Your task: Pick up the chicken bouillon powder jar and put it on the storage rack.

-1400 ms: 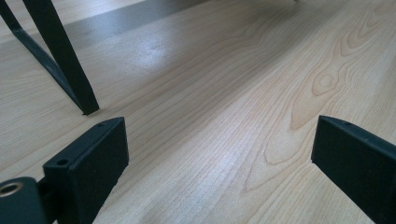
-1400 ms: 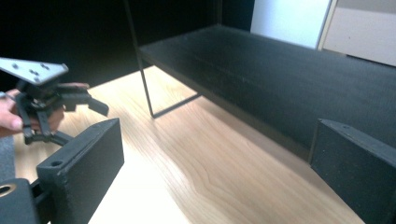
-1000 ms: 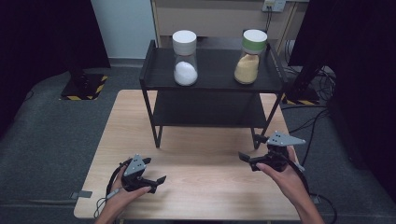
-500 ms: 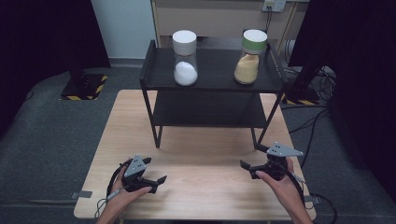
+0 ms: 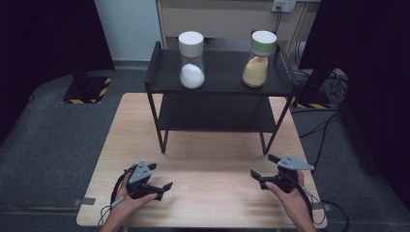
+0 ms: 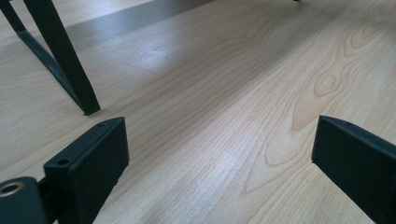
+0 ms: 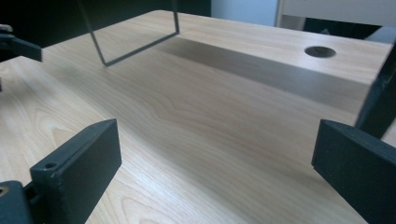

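Note:
A black two-tier shelf (image 5: 220,87) stands at the back of the wooden table (image 5: 203,159). On its top tier a white-lidded jar (image 5: 191,60) of white powder sits left, and a green-lidded jar (image 5: 257,59) of yellow powder sits right. My left gripper (image 5: 160,177) rests low at the table's front left, open, nothing between its jaws. My right gripper (image 5: 264,166) is at the front right, also open and empty. In the left gripper view the jaws frame bare wood (image 6: 219,140) with a shelf leg (image 6: 65,60) ahead. The right gripper view has wide-apart jaws over bare tabletop (image 7: 210,130).
The shelf's lower tier (image 5: 215,113) is bare. A round cable hole (image 7: 320,52) is in the tabletop beyond the shelf. Cables (image 5: 319,125) lie on the grey floor to the right. A dark stand with a striped base (image 5: 87,89) is at the left.
My right gripper has drawn back toward the table's front edge and lowered. The left gripper has stayed put.

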`<state>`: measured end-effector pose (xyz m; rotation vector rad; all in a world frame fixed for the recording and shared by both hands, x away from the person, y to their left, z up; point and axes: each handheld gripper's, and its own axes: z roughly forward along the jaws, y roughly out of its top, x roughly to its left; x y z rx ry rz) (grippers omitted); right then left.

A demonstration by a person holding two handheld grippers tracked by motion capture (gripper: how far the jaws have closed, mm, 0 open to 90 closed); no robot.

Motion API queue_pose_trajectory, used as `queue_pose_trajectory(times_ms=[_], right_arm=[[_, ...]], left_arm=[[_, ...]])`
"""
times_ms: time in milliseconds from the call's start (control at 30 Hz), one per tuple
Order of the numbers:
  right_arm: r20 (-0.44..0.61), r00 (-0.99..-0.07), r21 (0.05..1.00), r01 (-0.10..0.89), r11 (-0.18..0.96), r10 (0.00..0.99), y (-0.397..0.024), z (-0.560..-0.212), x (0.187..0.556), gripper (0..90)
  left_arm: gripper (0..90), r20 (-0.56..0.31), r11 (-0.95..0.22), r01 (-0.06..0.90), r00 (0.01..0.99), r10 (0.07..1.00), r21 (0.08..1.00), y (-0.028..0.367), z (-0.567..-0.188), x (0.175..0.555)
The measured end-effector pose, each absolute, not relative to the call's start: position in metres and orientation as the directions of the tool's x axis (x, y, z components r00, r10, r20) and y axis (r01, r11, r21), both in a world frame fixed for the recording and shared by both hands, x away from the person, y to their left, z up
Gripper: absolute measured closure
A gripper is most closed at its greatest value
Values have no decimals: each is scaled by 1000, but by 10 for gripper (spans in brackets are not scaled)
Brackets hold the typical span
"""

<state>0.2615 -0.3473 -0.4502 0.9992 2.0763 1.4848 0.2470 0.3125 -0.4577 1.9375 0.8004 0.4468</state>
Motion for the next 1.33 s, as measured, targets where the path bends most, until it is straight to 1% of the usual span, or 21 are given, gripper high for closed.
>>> queue_pose_trajectory(times_ms=[300,433,567,767,1333], right_arm=[[99,-626,933,329,148,774,-352,-473,250,16],[104,-620,936,326,135,777,-353,-475,245,15],[94,-625,933,326,149,775,-353,-477,242,18],[117,-610,931,342,127,784,-357,-481,238,18],[115,-604,929,345,129,789,-357,-483,237,16]], left_arm=[[28,-21,-329,345,717,697,879,310,-459,246],[29,-18,-328,343,715,698,880,310,-459,246],[30,-26,-314,344,710,704,885,311,-460,246],[31,-28,-312,345,708,705,885,311,-460,247],[30,-33,-309,350,707,706,884,310,-462,250]])
